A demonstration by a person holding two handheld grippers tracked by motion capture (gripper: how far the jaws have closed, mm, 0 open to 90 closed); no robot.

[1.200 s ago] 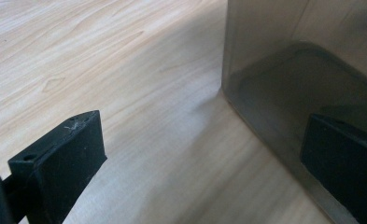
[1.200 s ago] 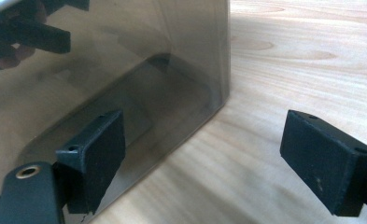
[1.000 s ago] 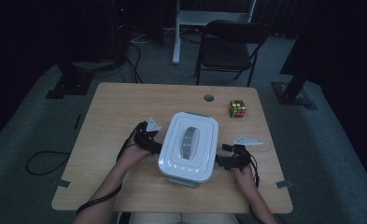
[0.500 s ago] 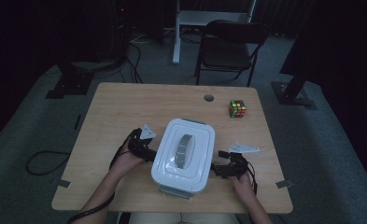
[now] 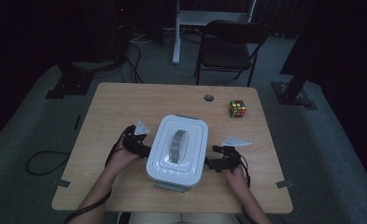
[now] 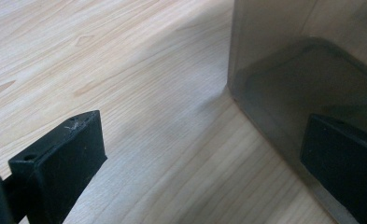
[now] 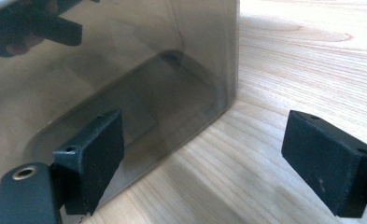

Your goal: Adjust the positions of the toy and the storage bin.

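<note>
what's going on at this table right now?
A person holds a gripper in each hand, one at each side of a white lidded container near the table's front. The left gripper and right gripper both have their jaws open, right beside its translucent walls. Nothing is clamped. A colour cube sits apart at the far right.

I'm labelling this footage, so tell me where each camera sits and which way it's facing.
High view: above the person's side, looking forward and down on the table; forearms, left gripper, right gripper.
Left gripper view: along open jaws at the box.
Right gripper view: along open jaws at the box's other side.
Shared: box, tabletop.
</note>
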